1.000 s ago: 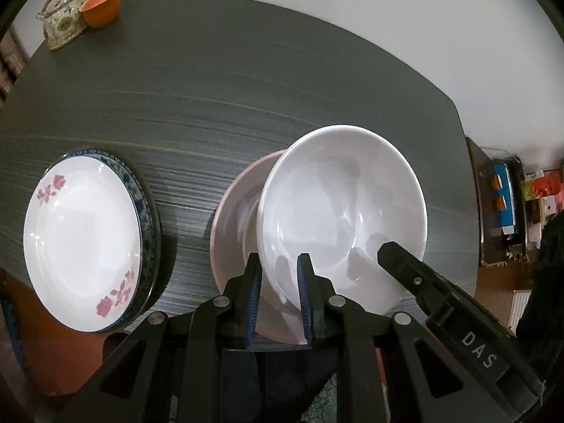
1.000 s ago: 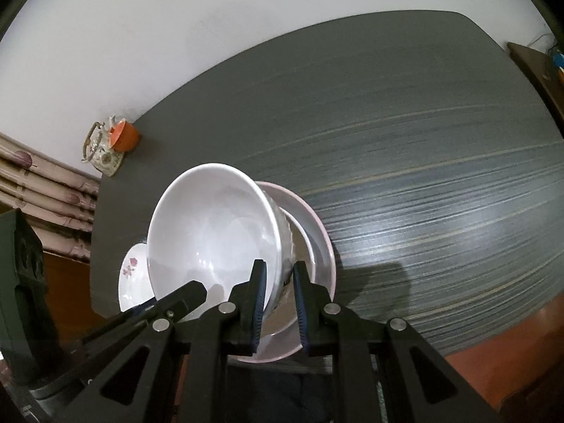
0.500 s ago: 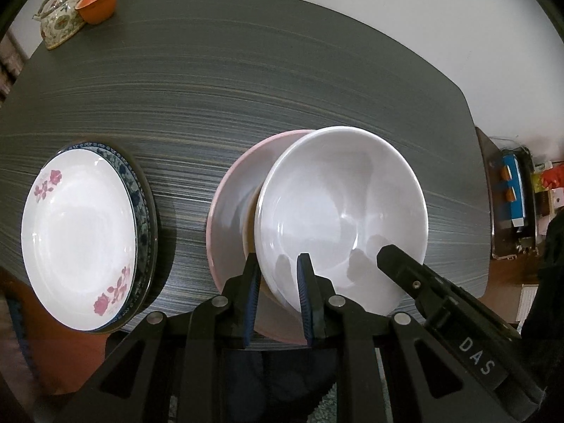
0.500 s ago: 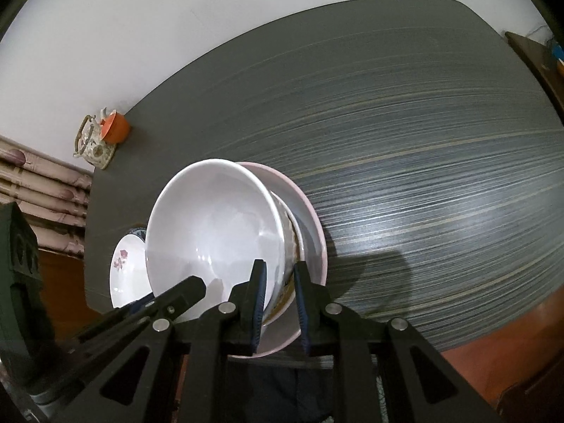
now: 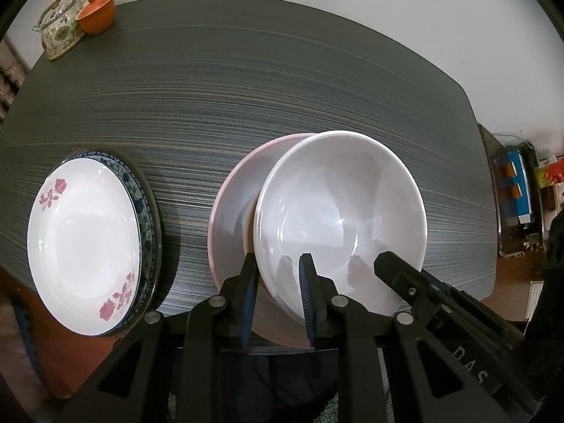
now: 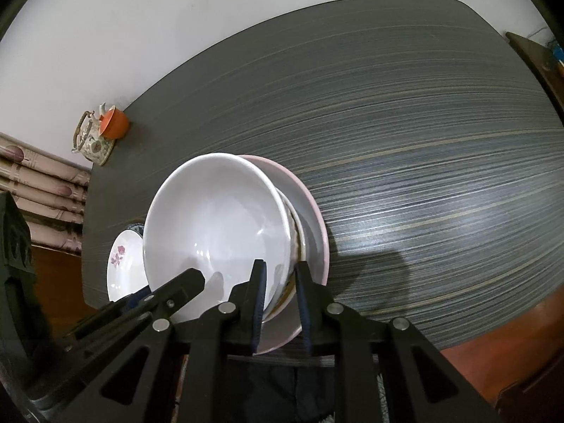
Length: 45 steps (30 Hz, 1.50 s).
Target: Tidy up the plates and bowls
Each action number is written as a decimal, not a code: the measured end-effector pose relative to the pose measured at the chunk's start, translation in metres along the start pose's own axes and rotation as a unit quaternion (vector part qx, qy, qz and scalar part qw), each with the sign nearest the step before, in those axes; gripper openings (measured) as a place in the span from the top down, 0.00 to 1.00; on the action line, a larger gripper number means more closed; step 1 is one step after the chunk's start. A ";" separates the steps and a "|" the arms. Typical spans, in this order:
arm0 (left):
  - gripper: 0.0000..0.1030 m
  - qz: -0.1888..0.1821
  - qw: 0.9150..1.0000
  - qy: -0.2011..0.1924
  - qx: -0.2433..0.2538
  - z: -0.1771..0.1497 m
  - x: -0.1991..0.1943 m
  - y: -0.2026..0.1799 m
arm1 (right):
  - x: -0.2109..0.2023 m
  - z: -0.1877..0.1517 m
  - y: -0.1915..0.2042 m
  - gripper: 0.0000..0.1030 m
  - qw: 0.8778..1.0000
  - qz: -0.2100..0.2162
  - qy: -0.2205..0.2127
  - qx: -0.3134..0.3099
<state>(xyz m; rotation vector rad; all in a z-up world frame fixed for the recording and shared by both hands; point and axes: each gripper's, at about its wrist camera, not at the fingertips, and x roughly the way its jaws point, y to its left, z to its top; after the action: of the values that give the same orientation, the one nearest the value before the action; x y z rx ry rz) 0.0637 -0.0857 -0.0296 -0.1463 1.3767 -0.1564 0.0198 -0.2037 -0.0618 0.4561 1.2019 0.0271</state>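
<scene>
**A:** What does your left view show?
**B:** My left tool (image 5: pixel 276 280) clamps the white bowl (image 5: pixel 340 218) by its near rim, over the pink plate (image 5: pixel 232 218) on the table (image 5: pixel 246 81).
**A:** And the right view?
**B:** My right tool (image 6: pixel 280 287) clamps the same bowl's other rim.

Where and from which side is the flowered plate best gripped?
Grip the flowered plate by its near rim, coming steeply from above at the table edge: it lies flat on a blue-rimmed plate, so only its thin raised lip likely fits between jaws.
</scene>
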 end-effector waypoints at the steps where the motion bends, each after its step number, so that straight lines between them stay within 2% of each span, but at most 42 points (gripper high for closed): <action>1: 0.81 0.000 1.000 0.000 0.000 0.000 0.000 0.000 | 0.000 0.000 0.000 0.81 1.000 0.000 0.000 0.000; 11: 0.74 0.003 1.000 -0.001 -0.002 0.002 -0.001 0.001 | 0.001 0.002 0.000 0.79 1.000 0.003 0.005 0.001; 33: 0.72 -0.022 0.999 -0.028 -0.004 0.001 -0.029 0.024 | -0.028 0.001 -0.010 0.79 1.000 0.019 -0.014 -0.002; 39: 0.69 -0.031 0.998 -0.039 -0.031 0.005 -0.044 0.045 | -0.044 0.002 -0.017 0.79 0.999 0.016 -0.028 0.004; 45: 0.68 -0.043 0.996 -0.032 -0.069 0.006 -0.046 0.074 | -0.044 0.001 -0.030 0.79 1.000 0.010 -0.021 0.019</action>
<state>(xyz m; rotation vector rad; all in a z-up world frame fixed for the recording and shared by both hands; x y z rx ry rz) 0.0631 -0.0043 0.0014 -0.3237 1.3182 -0.1277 -0.0024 -0.2424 -0.0331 0.5003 1.1590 0.0128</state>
